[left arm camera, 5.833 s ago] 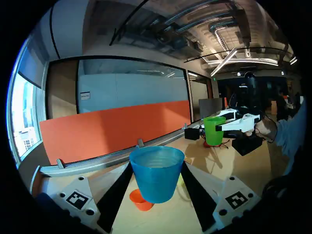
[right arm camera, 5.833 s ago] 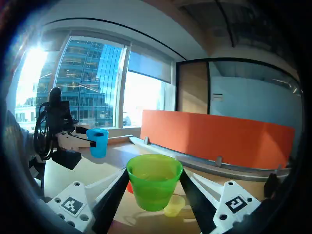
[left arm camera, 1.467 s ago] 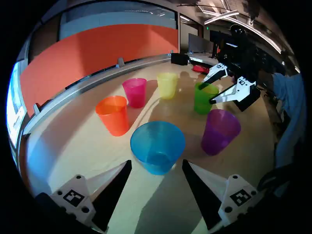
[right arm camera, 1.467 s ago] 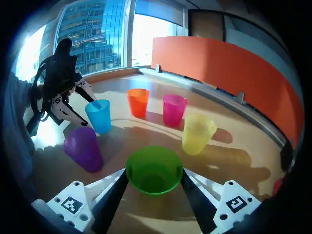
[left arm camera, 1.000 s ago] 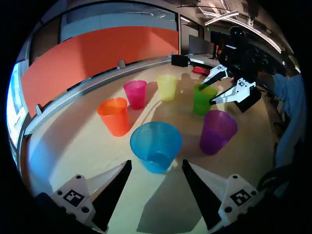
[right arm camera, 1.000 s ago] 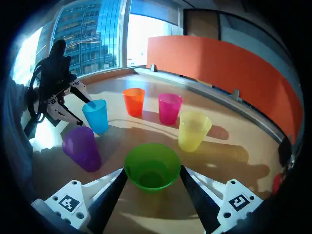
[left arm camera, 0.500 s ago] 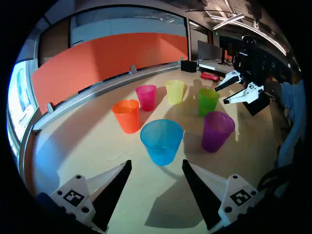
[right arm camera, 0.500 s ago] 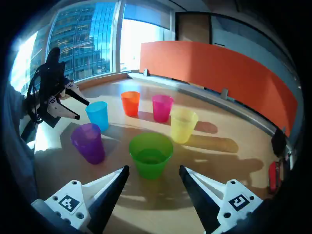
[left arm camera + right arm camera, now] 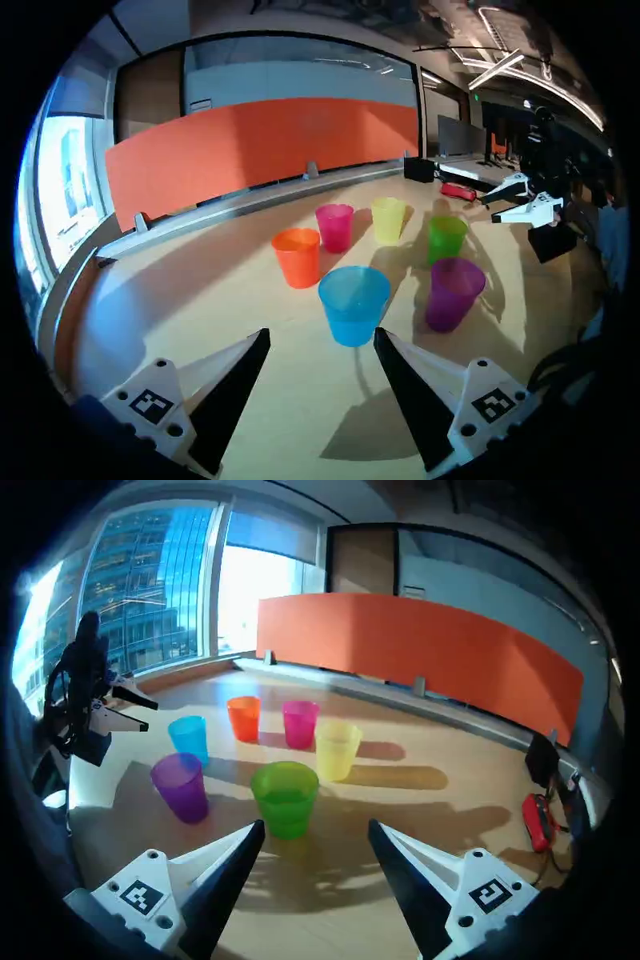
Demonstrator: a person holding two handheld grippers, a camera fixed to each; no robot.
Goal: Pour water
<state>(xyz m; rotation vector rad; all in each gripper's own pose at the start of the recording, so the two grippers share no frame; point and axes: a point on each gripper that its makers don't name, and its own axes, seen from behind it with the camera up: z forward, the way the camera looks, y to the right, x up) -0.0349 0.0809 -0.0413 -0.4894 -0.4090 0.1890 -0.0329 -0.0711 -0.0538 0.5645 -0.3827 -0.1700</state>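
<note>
A wide wooden table (image 9: 160,312) is seen, backed by an orange partition (image 9: 264,152). Six plastic cups are stood upright on the table in a loose ring, each apart from its neighbours: blue cup (image 9: 354,306), purple cup (image 9: 453,293), green cup (image 9: 284,798), orange cup (image 9: 297,257), yellow cup (image 9: 388,220), pink cup (image 9: 334,227).

The left gripper (image 9: 320,340) is held w/ fingers spread wide and nothing btw. them. The blue cup stands just ahead of the tips, untouched. The right gripper (image 9: 316,832) is likewise spread and empty, w/ the green cup just ahead of its tips.

Handling, as judged: the cups are prob. thin-walled, light and smooth, so they could be squashed or tipped easily. The water level can't be told, so weight is uncertain. Since the walls widen toward the rim, downward slip would be resisted if hold is taken at approx. mid-height, fingers on opposite sides, w/ moderate squeeze. The rim should be left free on the pouring side. Tilt should be made slowly, esp. as the receiving cup is so light.
</note>
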